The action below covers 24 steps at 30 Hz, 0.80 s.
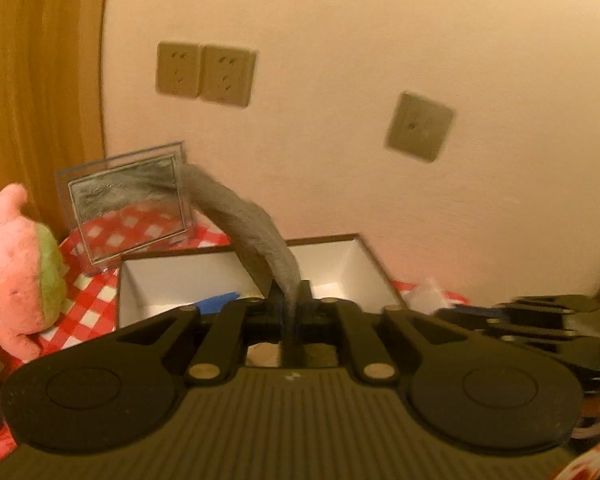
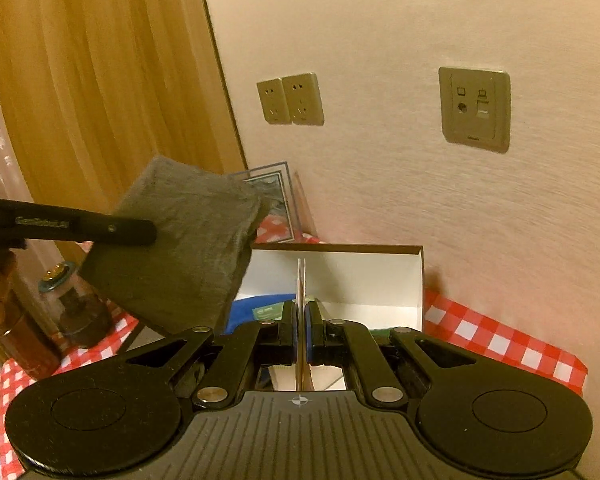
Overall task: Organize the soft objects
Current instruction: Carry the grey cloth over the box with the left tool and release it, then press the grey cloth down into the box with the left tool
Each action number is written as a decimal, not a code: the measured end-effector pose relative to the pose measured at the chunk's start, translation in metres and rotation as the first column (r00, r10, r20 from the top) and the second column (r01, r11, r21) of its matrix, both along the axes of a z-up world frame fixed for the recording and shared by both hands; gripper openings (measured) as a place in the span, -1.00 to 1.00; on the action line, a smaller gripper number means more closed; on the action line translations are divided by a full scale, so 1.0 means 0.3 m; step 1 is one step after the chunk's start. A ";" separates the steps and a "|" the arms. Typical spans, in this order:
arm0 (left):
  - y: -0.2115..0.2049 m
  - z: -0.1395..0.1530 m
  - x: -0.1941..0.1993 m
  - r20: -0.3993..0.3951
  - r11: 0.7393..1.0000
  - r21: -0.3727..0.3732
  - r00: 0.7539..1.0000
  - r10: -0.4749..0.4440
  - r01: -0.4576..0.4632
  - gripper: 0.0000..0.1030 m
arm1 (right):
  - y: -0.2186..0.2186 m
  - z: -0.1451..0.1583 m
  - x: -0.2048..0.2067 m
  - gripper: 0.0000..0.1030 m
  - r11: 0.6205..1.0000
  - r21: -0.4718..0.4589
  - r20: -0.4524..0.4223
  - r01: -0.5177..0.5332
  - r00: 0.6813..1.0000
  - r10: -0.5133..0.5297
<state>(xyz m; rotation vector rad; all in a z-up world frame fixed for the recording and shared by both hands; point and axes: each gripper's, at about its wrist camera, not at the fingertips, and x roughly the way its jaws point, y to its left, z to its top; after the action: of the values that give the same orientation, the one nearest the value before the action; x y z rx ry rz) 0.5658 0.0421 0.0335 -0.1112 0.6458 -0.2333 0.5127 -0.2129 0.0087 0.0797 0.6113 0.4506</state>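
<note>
left tongs: nearly closed, pinching a folded grey cloth by one edge. In the right wrist view the same tongs come in from the left with the cloth hanging off them, clear of the table.

right tongs: fully closed on a thin flat card-like thing standing on edge. Can't tell what it is; it could be the box's divider.

cloth: up in the air, its long axis running from the tongs up and away toward the clear stand by the wall. It floats over the left part of the box, not in it yet.

box: white inside, dark rim, open top, on the checked table near the wall edge. Something blue already lies in it.

key relation: the box is straight ahead of and below the left tongs, so I reckon that hand does the drop. The right one sits at the box's middle.

pose: both tongs tilt down toward the box, side by side.

other stuff: pink plush at the table's left edge, a jar further left, neither touched.

watch out: the cloth is floppy, so I'd guess it may catch on the rim.
</note>
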 end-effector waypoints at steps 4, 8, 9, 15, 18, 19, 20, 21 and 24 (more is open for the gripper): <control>0.009 -0.097 0.063 -0.079 0.997 0.068 0.996 0.041 -0.036 -0.50 | 0.003 -0.021 0.024 -0.92 1.000 -0.007 -0.012 0.001 1.000 -0.001; 0.042 -0.166 0.065 -0.122 0.993 0.100 0.990 0.068 -0.056 -0.50 | 0.006 -0.044 0.034 -0.92 1.000 -0.013 -0.026 -0.004 1.000 0.003; 0.051 -0.175 0.063 -0.129 0.993 0.101 0.989 0.070 -0.057 -0.50 | 0.008 -0.051 0.036 -0.92 1.000 -0.016 -0.029 -0.006 1.000 0.006; 0.067 -0.188 0.041 -0.139 0.988 0.143 0.988 0.074 -0.054 -0.49 | 0.028 -0.068 0.050 -0.92 1.000 -0.024 -0.037 -0.015 0.999 0.014; 0.075 -0.183 0.041 -0.136 0.989 0.139 0.988 0.075 -0.056 -0.49 | 0.045 -0.069 0.057 -0.92 0.999 -0.029 -0.034 -0.021 0.999 0.020; 0.078 -0.181 0.038 -0.134 0.988 0.141 0.988 0.076 -0.057 -0.49 | 0.051 -0.070 0.061 -0.92 0.999 -0.029 -0.033 -0.024 0.999 0.023; 0.078 -0.178 0.039 -0.132 0.988 0.145 0.988 0.077 -0.058 -0.49 | 0.056 -0.070 0.064 -0.92 0.999 -0.030 -0.032 -0.026 0.999 0.026; 0.079 -0.177 0.036 -0.128 0.987 0.150 0.989 0.077 -0.058 -0.49 | 0.062 -0.070 0.067 -0.92 0.999 -0.031 -0.031 -0.028 0.999 0.027; 0.084 -0.174 0.034 -0.130 0.987 0.152 0.989 0.076 -0.056 -0.49 | 0.077 -0.069 0.077 -0.92 0.999 -0.030 -0.027 -0.034 0.999 0.034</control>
<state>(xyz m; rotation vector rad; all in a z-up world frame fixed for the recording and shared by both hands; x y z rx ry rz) 0.5759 0.0673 -0.0187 -0.0052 0.7912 -0.1138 0.5359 -0.1897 -0.0121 0.0465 0.6459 0.4737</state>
